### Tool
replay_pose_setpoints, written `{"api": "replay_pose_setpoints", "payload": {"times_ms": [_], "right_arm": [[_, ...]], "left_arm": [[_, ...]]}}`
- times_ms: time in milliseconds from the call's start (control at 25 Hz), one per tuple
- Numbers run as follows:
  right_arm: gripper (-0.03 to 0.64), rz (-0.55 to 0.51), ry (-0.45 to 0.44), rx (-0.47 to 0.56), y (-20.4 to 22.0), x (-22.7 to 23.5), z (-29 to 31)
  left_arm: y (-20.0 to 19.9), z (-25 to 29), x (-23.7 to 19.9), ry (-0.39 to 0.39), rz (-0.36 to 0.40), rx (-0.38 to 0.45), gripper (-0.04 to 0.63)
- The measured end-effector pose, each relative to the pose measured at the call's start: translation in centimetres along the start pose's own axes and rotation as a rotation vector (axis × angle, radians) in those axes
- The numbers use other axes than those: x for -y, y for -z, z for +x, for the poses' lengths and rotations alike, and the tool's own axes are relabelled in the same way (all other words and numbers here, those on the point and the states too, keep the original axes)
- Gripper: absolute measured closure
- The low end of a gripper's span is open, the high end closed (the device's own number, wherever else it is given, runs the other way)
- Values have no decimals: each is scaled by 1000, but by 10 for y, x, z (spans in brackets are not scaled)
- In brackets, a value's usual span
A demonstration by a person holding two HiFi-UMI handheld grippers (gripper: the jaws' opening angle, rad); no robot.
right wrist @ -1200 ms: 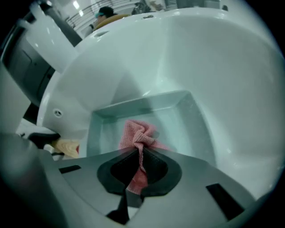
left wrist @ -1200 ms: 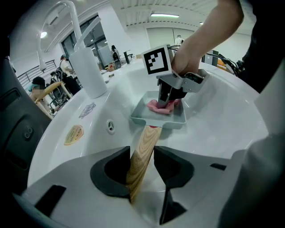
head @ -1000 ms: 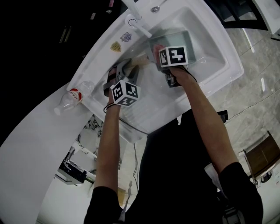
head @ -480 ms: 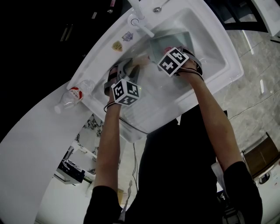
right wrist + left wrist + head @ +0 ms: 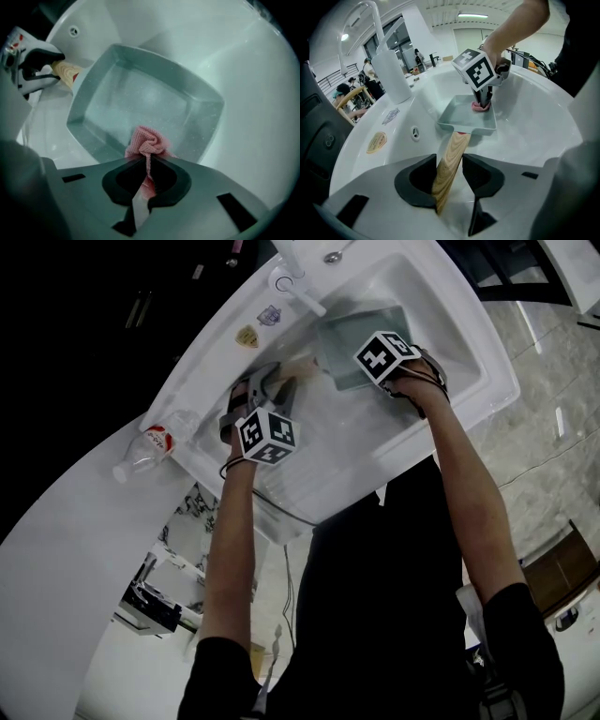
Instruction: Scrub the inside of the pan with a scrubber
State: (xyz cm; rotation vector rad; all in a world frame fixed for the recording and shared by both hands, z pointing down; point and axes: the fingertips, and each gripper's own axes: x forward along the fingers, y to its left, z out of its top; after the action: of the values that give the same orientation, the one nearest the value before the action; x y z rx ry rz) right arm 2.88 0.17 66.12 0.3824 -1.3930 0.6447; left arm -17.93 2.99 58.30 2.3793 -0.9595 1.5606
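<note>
Right gripper view: claw (image 5: pixel 146 164) pinches scrubber (image 5: pixel 148 142) in pan (image 5: pixel 140 96).

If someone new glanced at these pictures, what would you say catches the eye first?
A pale green square pan lies in the white sink. The right gripper, shut on a bunched pink scrubber, holds it down inside the pan near one wall. At the other end, the left gripper clamps the pan's wooden handle.
</note>
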Motion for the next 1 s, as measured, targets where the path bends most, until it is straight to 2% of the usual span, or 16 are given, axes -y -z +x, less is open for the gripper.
{"api": "replay_pose_setpoints", "payload": {"times_ms": [120,320,480,640,760,840,920,1000], "right_arm": [[583,56,-121,9,-4,-17,-1],[582,188,-363,115,-38,-63,-13],[581,166,-426,119,-53,-89,-16],[581,10,-393,81,-52,-97,-19],[581,-186,-248,43,-41,-83,-15],[581,-279,-148,5,-30,-68,-9],[582,-306,-81,-37,-17,-50,-4],[582,-303,-50,-65,-6,-35,-1]], "left_arm": [[-1,1,1,2,8,-3,425],[0,1,1,-1,8,-7,423],[0,2,1,-1,4,-11,422],[1,2,0,-7,5,-15,420],[0,2,1,-5,7,-18,419],[0,2,1,-3,11,-18,419],[0,3,1,-5,18,-17,417],[1,3,1,-5,22,-18,417]]}}
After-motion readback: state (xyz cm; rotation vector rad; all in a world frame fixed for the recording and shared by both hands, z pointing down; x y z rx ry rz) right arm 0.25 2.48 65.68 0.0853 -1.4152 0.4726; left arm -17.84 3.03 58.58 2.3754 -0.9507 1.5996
